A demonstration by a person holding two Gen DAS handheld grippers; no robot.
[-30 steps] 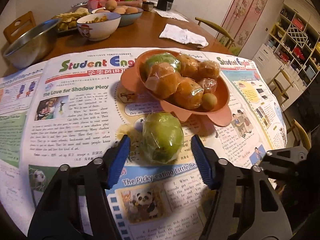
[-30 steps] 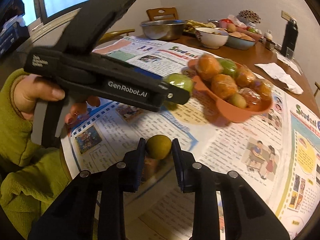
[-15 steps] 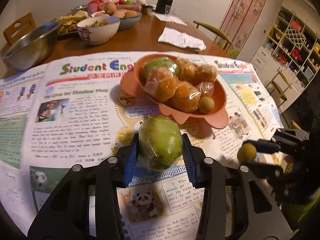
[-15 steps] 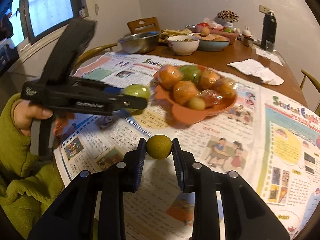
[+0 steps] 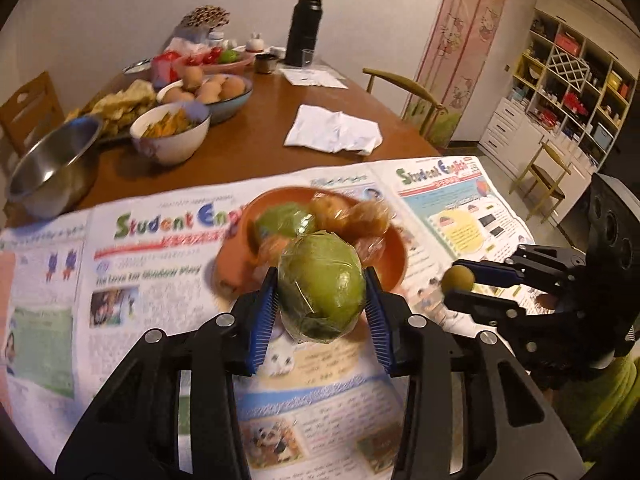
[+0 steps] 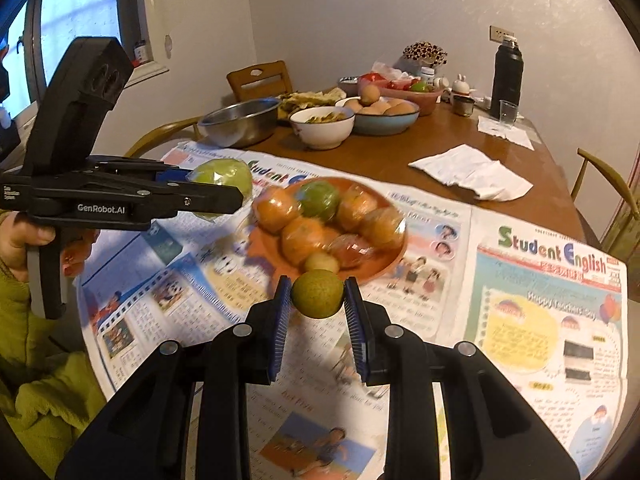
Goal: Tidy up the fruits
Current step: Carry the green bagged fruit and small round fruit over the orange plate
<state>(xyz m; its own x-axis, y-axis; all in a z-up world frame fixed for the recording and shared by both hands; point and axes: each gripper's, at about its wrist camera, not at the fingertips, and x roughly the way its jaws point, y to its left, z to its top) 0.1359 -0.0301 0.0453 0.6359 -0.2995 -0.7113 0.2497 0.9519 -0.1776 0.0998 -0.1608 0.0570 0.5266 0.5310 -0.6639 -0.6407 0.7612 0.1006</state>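
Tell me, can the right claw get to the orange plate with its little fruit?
Probably yes. The right claw holds the small fruit just before the orange plate, with nothing between them.

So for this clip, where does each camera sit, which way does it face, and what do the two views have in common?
Left wrist: mounted on the left tool, looking forward and down across the newspaper toward the orange plate; its fingers clamp a wrapped green fruit; the right tool shows at right.
Right wrist: mounted on the right tool, facing the same plate; it grips a small yellow-green fruit; the left tool, a hand and green sleeve show at left.
Shared: plate, both fruits, newspaper, steel bowl, black flask.
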